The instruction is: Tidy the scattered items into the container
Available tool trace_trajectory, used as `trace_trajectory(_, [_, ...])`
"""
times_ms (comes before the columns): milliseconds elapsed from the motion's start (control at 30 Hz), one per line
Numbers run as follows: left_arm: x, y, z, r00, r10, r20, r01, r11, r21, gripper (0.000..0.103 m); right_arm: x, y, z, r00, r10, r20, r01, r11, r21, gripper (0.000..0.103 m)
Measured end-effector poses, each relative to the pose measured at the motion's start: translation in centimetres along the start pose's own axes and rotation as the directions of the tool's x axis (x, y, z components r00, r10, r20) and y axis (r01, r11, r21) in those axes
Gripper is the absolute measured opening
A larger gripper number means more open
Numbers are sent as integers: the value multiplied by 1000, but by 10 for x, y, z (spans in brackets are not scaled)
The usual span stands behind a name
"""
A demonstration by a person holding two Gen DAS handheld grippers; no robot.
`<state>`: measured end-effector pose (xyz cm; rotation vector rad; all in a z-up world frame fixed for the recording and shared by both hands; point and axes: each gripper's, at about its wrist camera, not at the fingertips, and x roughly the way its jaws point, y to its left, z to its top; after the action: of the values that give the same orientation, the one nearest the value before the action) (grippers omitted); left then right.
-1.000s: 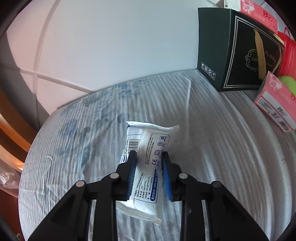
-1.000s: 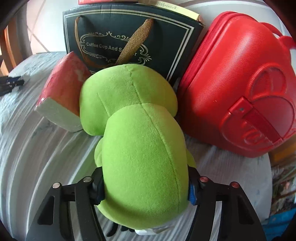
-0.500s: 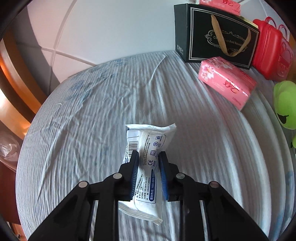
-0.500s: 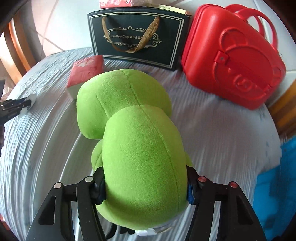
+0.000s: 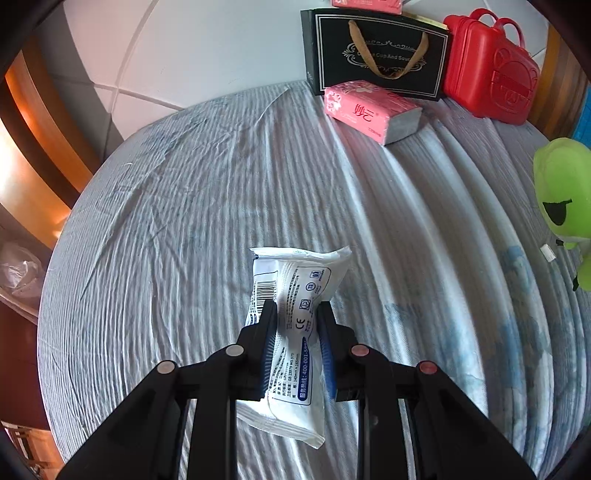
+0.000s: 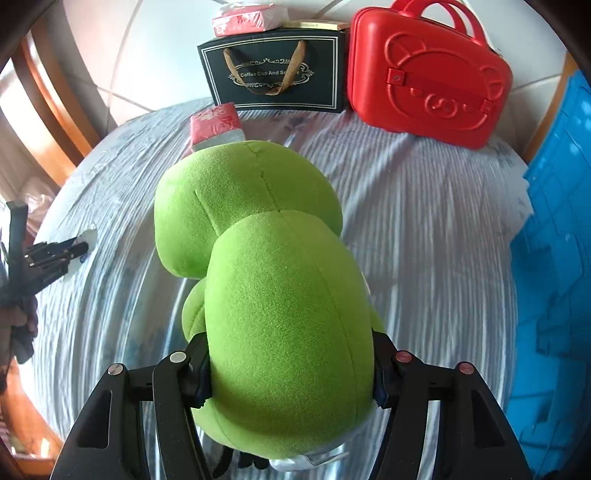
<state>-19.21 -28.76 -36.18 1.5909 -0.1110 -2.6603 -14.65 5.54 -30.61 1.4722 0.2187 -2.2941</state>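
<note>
My left gripper (image 5: 295, 314) is shut on a white wipes packet (image 5: 295, 291) and holds it above the striped bedsheet (image 5: 184, 221). My right gripper (image 6: 291, 369) is shut on a green plush frog (image 6: 266, 288) and holds it above the sheet; the frog also shows at the right edge of the left wrist view (image 5: 561, 192). The left gripper with its packet shows at the left edge of the right wrist view (image 6: 55, 251). A pink tissue pack (image 5: 369, 110) lies on the sheet. A blue container (image 6: 554, 295) is at the right.
A black gift bag (image 6: 273, 74) with another pink tissue pack (image 6: 247, 18) on top and a red case (image 6: 428, 74) stand against the tiled wall at the back. A wooden frame (image 5: 44, 129) runs along the left side of the bed.
Both grippers have pulled back and up from the bag and case, still holding the packet and the frog. The blue container has come into the right wrist view.
</note>
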Motion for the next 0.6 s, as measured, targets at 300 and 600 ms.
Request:
trace_trajectory(300, [-57,-31,-9,999,4,33,-5,999,33,22,-49,-8,-21,998,44,49,-47,996,74,62])
trace_trajectory(600, [-126,-53,-10,997,8,81,-11,1000,28,22,-106,-21,-27,994,43,100,-54,993,102,62])
